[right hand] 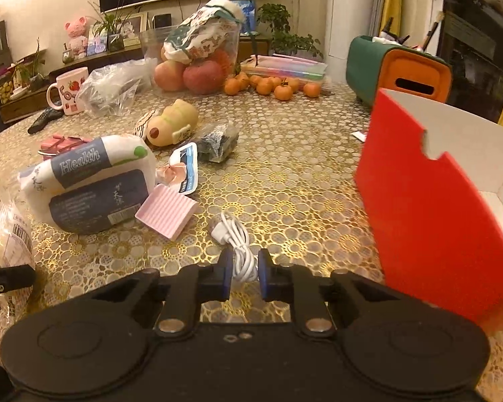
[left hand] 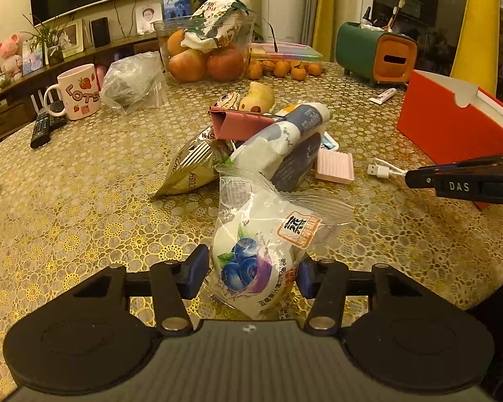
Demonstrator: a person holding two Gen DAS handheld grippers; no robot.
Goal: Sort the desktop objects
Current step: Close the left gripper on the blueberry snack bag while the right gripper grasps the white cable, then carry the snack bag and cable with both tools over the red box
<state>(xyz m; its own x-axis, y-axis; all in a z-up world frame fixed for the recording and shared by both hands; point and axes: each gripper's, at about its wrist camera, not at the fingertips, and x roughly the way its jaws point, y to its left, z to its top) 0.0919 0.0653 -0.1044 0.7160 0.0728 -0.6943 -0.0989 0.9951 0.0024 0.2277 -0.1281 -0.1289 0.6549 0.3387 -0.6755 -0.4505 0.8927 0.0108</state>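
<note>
Left wrist view shows your left gripper (left hand: 249, 276) with its jaws pressed on both sides of a clear snack packet (left hand: 265, 254) printed with blueberries and Chinese characters; the packet stands between the blue pads, near the front of the table (left hand: 84, 201). Your right gripper (left hand: 415, 178) enters at the right, marked "DAS" in white, at the end of a white USB cable (left hand: 384, 170). Behind the packet lie one gold foil pouch (left hand: 187, 174) with partial lettering "HSI", one white tissue pack (left hand: 285, 147), one pink soap dish (left hand: 334, 167), and one pink mug (left hand: 78, 92) reading "LOTS".

From the right wrist view, your right gripper (right hand: 245, 276) has its jaws drawn narrow on the coiled cable (right hand: 239, 251), which lies on the table just beside one red box (right hand: 436, 207). The tissue pack (right hand: 90, 184) here reads "Health". Further back sit about ten small oranges (right hand: 271, 85); the exact count is hard to tell.
</note>
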